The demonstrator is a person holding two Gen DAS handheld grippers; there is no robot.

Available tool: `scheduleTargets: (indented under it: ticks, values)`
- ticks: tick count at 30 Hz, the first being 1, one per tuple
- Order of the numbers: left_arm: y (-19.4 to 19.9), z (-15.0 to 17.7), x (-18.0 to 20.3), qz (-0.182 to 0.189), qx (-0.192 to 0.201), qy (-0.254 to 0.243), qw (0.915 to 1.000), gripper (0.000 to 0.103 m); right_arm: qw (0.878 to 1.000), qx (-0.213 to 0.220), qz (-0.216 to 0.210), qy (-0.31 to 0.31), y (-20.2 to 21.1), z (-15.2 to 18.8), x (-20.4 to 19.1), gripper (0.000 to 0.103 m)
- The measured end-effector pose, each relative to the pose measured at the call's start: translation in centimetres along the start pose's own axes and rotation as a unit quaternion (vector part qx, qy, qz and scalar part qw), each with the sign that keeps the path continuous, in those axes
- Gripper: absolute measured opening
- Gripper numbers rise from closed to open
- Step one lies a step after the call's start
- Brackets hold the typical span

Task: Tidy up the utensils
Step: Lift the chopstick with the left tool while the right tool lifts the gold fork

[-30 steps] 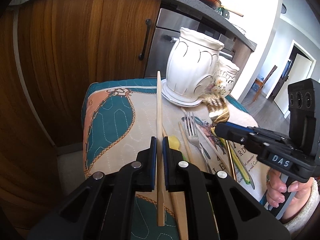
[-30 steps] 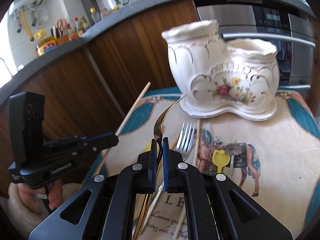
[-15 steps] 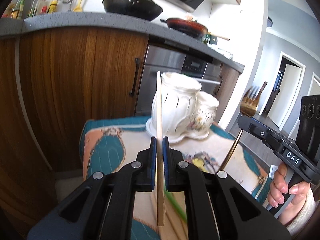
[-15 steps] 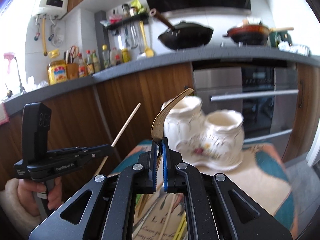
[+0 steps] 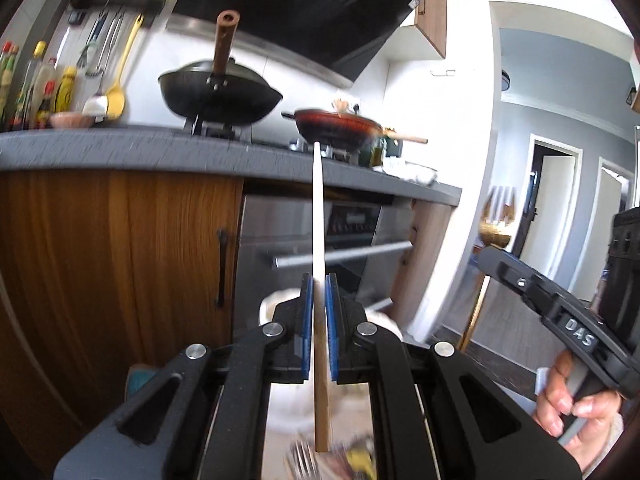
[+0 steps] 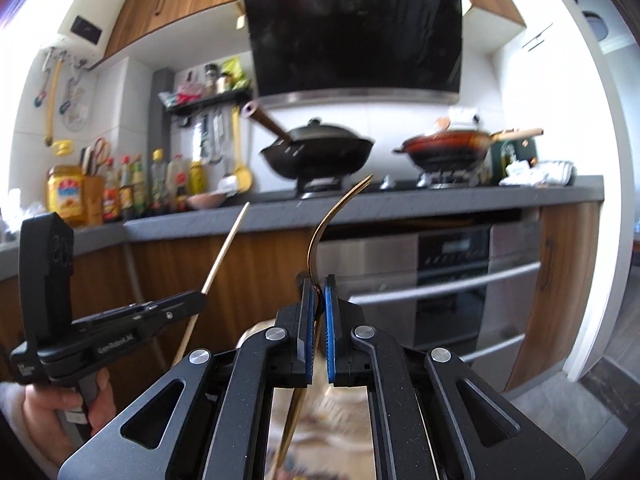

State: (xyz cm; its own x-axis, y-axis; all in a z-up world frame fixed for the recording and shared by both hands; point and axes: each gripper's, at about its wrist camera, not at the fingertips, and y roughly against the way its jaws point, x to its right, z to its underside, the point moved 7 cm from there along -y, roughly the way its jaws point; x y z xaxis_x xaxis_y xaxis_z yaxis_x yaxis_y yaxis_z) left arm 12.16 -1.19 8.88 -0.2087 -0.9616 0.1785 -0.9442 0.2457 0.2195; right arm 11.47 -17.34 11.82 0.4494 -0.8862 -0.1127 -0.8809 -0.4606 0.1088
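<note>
While both tools are raised above the surface, each carries one utensil, tips pointing up toward the kitchen counter beyond.

Left gripper (image 5: 319,284): jaws closed down to the width of a wooden chopstick (image 5: 318,216), pinched roughly a third of the way up from its lower end. Long part stands almost upright; short tail hangs below the pads. Judgement: light, stiff, dry wood, fair friction against the blue pads (image 5: 306,320). Thin round section could roll or pivot in a two-point pinch, so a hold nearer the middle would swing less.

Right gripper (image 6: 319,284): jaws closed on the neck of a gold fork (image 6: 320,236), seen edge-on, its curved head arching up and right above the pads. Handle runs down between the fingers, lower end blurred. Judgement: heavier than the chopstick, rigid, polished metal, likely slippery. Flat neck is the sensible place to clamp; a hold on the curved head would slide.

White ceramic holder (image 5: 280,300) shows only as a blur behind the left jaws, low and near. Judgement: fragile; utensils should be lowered in, not dropped.
</note>
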Motion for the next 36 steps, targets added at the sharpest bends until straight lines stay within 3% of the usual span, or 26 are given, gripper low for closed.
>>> scheduleTargets:
  ticks: [8,14,32,35,36]
  values:
    - [-6.4,-2.0,-0.8,-0.010,0.007,0.021,0.9997,0.006,0.998,0.038,0.052,-0.009,-3.9,-1.3,3.2,0.006]
    - [-8.5,-1.5,-1.6,-0.018,0.005,0.021,0.9996,0.006,0.996,0.050,0.076,-0.026,-5.7,-0.8,5.4,0.006]
    - [-4.9,2.3,-2.1,-0.023,0.024,-0.016,0.9993,0.006,0.997,-0.048,0.057,-0.002,-8.9,5.4,4.7,0.006]
    - [-4.7,2.9,-2.3,-0.019,0.007,-0.014,0.9997,0.016,0.997,-0.062,0.049,0.000,-9.3,6.1,4.6,0.006]
    - [-4.4,3.1,-2.4,-0.020,0.007,-0.014,0.9997,0.027,0.997,-0.067,0.048,0.002,-9.5,6.2,4.5,0.006]
